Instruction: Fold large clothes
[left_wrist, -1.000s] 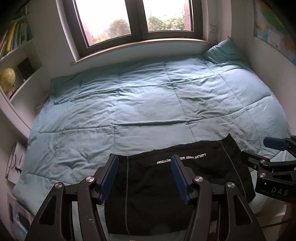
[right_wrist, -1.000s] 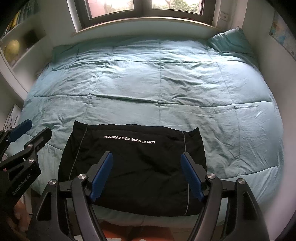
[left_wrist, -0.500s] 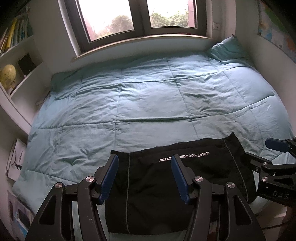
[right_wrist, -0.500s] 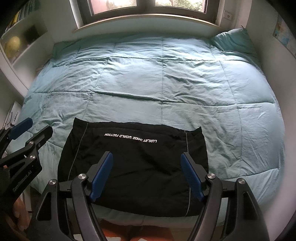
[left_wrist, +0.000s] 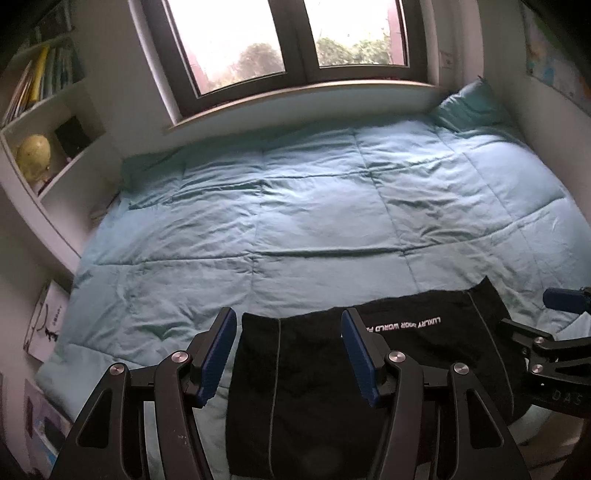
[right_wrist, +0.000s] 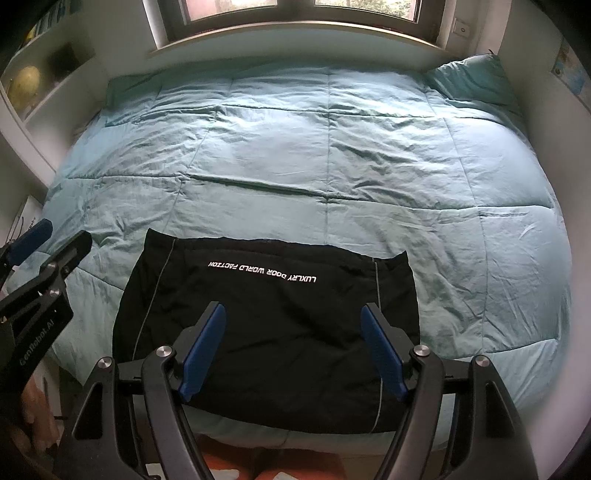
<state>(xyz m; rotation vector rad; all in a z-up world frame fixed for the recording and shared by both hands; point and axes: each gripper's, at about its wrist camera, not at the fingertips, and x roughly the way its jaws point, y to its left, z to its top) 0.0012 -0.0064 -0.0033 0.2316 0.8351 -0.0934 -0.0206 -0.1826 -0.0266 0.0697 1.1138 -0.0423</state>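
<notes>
Change since a second ago: little; left view tipped up slightly, more window showing, garment lower in the picture; garment itself unmoved on the bed.
Garment (right_wrist: 266, 317): black, already folded into a flat rectangle, white lettering across the far part, thin pale stripes down both sides.
Place: near edge of the bed (right_wrist: 369, 155), on the blue quilt, nearer the left corner than the right; near hem about level with the mattress edge.
Left gripper (left_wrist: 288, 354): jaws about half apart, nothing between them, hovering over the left part of the garment, not touching.
Right gripper (right_wrist: 291, 350): jaws wide apart, empty, hovering over the near middle of the garment, not touching.
Stage, as a guess: fold largely done, or one more halving pending; no telling which.
Feel, as a guess: light, thin, limp cloth, likely a smooth sportswear weave, so a bit slippery; layers apt to slide over each other and splay when lifted.
Fragility: none; risk only of undoing the fold or dragging the quilt up with it.
Where to take hold: the two near corners, or the two side edges by the stripes, one gripper each, pinching all layers together.
Care: pads low and flat to catch the whole stack, not the top layer alone; soft quilt beneath, easy to pinch by mistake.
Other things: pillow (right_wrist: 469, 81) at the far right, well apart; shelves (left_wrist: 55, 122) on the left wall.
</notes>
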